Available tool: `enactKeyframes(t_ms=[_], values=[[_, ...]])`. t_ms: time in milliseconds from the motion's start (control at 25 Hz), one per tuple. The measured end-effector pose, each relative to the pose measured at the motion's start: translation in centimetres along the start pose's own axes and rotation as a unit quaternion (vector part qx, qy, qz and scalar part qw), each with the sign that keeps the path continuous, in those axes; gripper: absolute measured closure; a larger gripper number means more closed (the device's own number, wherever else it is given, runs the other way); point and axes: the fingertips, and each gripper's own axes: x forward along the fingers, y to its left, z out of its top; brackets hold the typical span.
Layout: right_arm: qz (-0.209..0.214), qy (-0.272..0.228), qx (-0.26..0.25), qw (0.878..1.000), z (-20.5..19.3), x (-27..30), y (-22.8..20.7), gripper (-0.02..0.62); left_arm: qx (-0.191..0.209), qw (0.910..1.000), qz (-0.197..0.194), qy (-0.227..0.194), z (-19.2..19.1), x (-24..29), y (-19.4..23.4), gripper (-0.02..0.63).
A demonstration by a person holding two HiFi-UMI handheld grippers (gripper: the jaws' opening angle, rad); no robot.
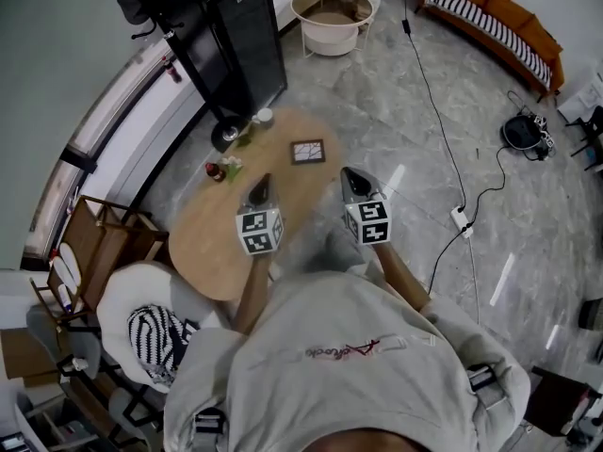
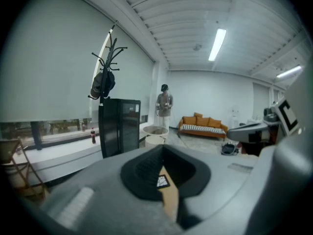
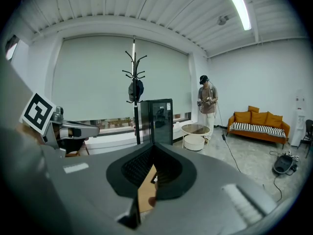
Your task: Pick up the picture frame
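The picture frame [image 1: 307, 152] is small and dark-rimmed, lying flat on the far part of the oval wooden table [image 1: 207, 243]. My left gripper [image 1: 261, 186] hovers over the table just short of the frame and to its left, jaws shut and empty. My right gripper [image 1: 352, 179] hangs past the table's right edge, near the frame's right side, also shut with nothing held. In the left gripper view, the frame [image 2: 162, 181] and a sliver of tabletop show through the slit below the closed left gripper [image 2: 164, 173]. The right gripper view shows only wood below the closed right gripper [image 3: 153, 173].
A cup [image 1: 264, 117], a dark bowl [image 1: 226, 137] and small red items [image 1: 215, 170] sit at the table's far left. Beyond stand a black cabinet [image 1: 240, 40] and a round side table [image 1: 332, 19]. A power strip [image 1: 461, 219] with cables lies at right; a chair [image 1: 155, 332] at near left.
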Motion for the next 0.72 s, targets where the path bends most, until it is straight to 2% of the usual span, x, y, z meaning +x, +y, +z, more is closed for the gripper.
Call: enactKeyframes(t_ms=[320, 720], values=[[0.003, 0.014, 0.005, 1.000, -0.7, 2.0, -1.4, 0.589, -0.003, 0.9998, 0.001, 0.018, -0.9, 2.3, 0.2, 0.604], [0.006, 0.024, 0.005, 1.000, 0.0, 7.2, -4.8, 0.589, -0.003, 0.9996, -0.004, 0.029, -0.1, 8.8, 1.0, 0.604]])
